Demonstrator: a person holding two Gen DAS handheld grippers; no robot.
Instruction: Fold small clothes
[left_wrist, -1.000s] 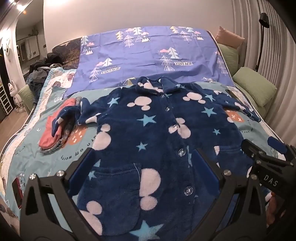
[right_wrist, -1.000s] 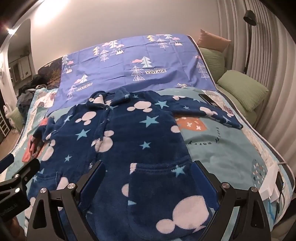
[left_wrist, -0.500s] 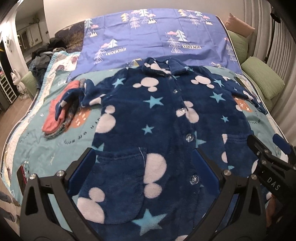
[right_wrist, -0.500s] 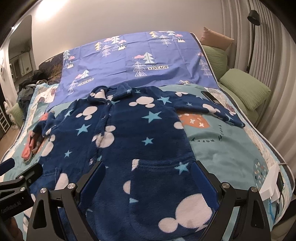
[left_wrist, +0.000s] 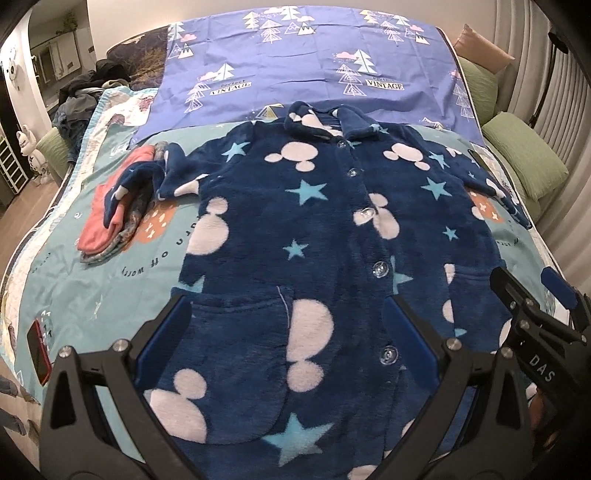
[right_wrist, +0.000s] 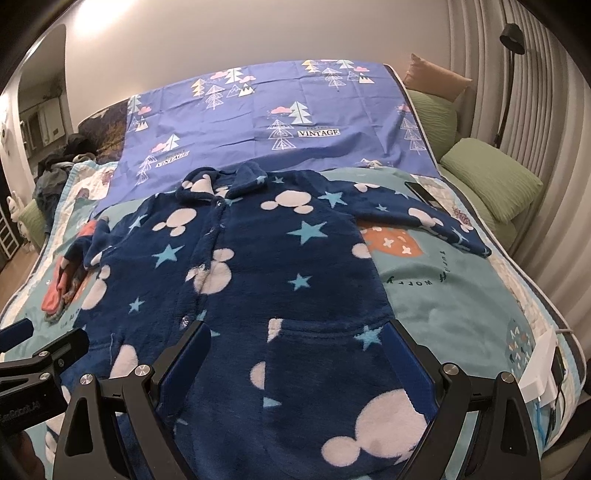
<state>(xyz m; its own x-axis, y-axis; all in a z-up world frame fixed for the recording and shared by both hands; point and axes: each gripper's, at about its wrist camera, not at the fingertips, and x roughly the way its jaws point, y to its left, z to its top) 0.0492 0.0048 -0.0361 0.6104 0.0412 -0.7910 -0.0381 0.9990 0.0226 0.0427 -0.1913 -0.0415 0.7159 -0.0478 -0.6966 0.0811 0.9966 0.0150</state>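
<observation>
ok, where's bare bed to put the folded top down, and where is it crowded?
Free: the purple tree-print sheet beyond the collar, and the teal quilt between the navy fleece pyjama top's hem and its spread sleeve. Crowded: the other side, where a sleeve lies on the folded coral clothes, and the dark phone.

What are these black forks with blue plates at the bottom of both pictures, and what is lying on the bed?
They are two hand-held grippers, one per hand of a person; no robot arm. Each carries a camera looking along its own fingers. One picture comes from the left gripper, the other from the right gripper. Both are open and hold nothing. Spread flat on the bed quilt is a navy fleece jacket, buttoned, with stars. Its left sleeve lies over a small pile of folded clothes.
</observation>
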